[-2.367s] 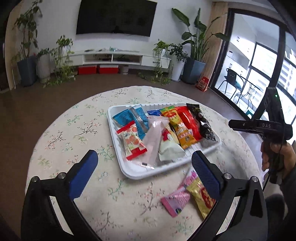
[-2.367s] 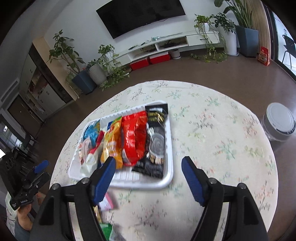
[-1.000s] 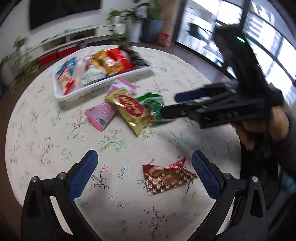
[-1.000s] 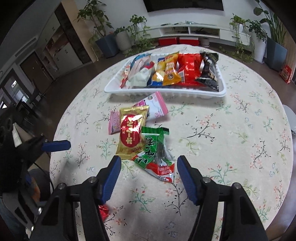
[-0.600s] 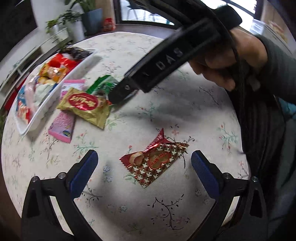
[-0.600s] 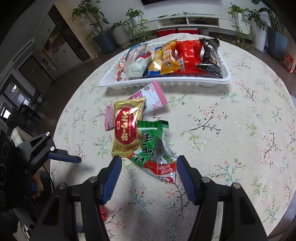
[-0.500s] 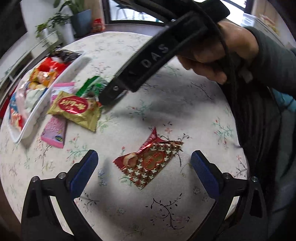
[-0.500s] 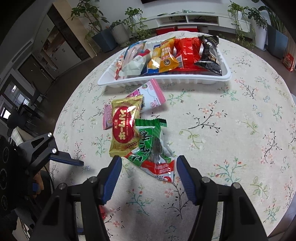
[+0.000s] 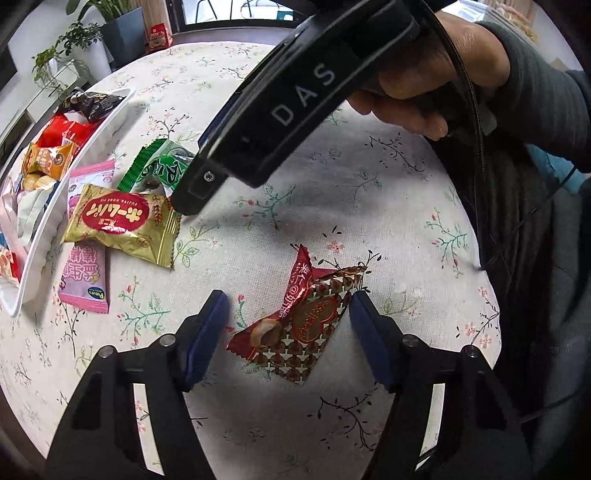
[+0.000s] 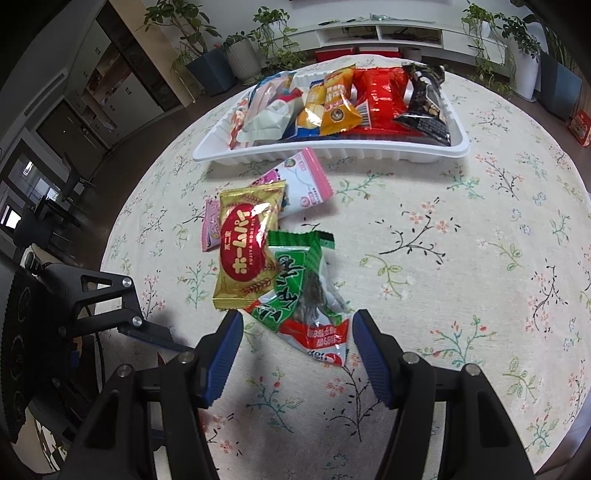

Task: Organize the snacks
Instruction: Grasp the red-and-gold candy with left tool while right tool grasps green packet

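Note:
A red-brown patterned snack packet (image 9: 306, 321) lies on the floral cloth between the jaws of my left gripper (image 9: 288, 301). The jaws are closing; the right pad is at the packet's edge, the left pad still apart. My right gripper (image 10: 297, 317) is open, tilted down over the near end of a green packet (image 10: 303, 295). A gold packet (image 10: 247, 254) overlaps the green one, and pink packets (image 10: 306, 181) lie behind it. The white tray (image 10: 332, 155) beyond holds several snack bags. In the left wrist view the tray (image 9: 48, 221) is at the far left.
The right gripper's black body and the person's hand (image 9: 424, 74) cross the top of the left wrist view. The round table's edge (image 9: 491, 295) runs close on the right, by a dark sleeve. Potted plants (image 10: 236, 55) and a low white shelf (image 10: 388, 33) stand beyond the table.
My left gripper swung from the tray to the table's near side, rolled, sank over the red-brown packet, and its jaws have narrowed around it. The right gripper has hardly moved.

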A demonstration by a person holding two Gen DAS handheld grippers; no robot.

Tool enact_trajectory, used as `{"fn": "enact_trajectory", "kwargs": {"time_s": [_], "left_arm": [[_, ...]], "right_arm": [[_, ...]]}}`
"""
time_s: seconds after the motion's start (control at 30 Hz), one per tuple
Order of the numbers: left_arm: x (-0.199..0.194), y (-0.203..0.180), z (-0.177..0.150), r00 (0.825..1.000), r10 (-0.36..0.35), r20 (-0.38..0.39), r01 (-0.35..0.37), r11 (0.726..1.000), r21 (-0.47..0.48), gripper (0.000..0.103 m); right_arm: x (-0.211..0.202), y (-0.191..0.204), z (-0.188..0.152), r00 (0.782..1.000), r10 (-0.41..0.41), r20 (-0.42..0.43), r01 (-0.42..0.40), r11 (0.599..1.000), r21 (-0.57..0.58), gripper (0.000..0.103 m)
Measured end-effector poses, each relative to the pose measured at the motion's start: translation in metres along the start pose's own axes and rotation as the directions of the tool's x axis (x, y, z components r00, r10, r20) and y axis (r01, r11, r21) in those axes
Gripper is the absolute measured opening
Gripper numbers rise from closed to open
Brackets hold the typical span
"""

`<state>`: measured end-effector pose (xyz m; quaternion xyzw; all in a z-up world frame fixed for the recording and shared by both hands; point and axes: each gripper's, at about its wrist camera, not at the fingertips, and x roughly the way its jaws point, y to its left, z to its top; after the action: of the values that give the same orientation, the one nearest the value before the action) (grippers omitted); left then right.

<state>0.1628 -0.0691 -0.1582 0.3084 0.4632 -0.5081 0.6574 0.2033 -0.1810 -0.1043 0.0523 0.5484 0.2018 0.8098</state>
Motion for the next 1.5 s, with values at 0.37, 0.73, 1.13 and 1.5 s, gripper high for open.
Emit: {"fn": "enact_trajectory", "kwargs": {"time_s": [0.37,0.73,1.13,1.5], "left_arm": [[-0.002,-0.003,-0.005,0.999,0.020,0.030,-0.020,1.000,-0.013,0.067],[-0.001,-0.006,-0.006,0.999,0.024,0.032,-0.024,1.000,-0.017,0.067],[0.002,-0.005,0.001,1.000,0.020,0.012,-0.019,1.000,-0.023,0.067],[0.004,0.007,0.008,1.000,0.010,-0.010,-0.010,0.999,-0.037,0.067]], "right_arm": [[0.009,0.003,0.013,1.000,-0.024,-0.001,0.024,1.000,0.002,0.065],[0.009,-0.020,0.026,1.000,0.000,-0.011,0.001,0.994,0.105,0.052],[0.021,0.011,0.024,0.971,-0.227,-0.078,0.216,0.967,-0.134,0.053],[0.026,0.010,0.026,0.958,-0.271,-0.090,0.250,0.949,-0.191,0.052]]}}
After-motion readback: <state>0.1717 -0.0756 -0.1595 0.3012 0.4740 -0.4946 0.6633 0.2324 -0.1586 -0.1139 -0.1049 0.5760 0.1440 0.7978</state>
